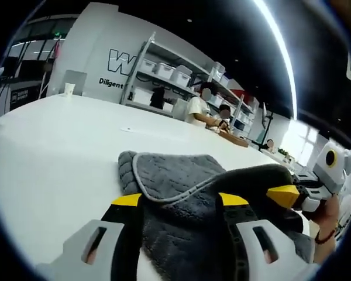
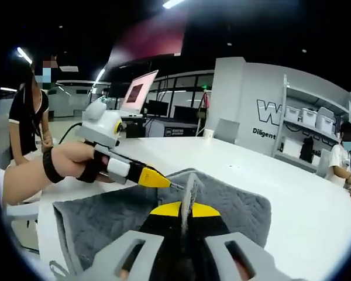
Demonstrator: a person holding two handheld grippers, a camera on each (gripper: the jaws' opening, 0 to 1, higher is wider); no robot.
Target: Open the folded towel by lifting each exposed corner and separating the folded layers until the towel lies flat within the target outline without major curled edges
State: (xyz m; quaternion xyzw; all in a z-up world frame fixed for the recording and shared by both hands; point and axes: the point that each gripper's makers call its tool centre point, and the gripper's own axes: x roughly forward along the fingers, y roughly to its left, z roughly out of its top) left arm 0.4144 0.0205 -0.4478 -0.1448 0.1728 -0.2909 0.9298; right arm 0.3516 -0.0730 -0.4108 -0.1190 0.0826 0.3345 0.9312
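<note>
The right gripper [image 2: 185, 209] pinched a raised fold of the grey towel [image 2: 234, 205] between its yellow-tipped jaws, pressed together on the cloth. The left gripper [image 1: 180, 199] stood with jaws spread, the towel [image 1: 175, 175] lying between and under them. In the right gripper view, the left gripper [image 2: 155, 177], gripped by a hand [image 2: 76, 158] wearing a black wrist strap, touched the cloth's edge. The towel lay rumpled on a white table [image 1: 58, 134]. Storage shelves [image 1: 169, 73] and seated people lined the background.

both views close, low, sharing towel [image 1: 187, 193]
</note>
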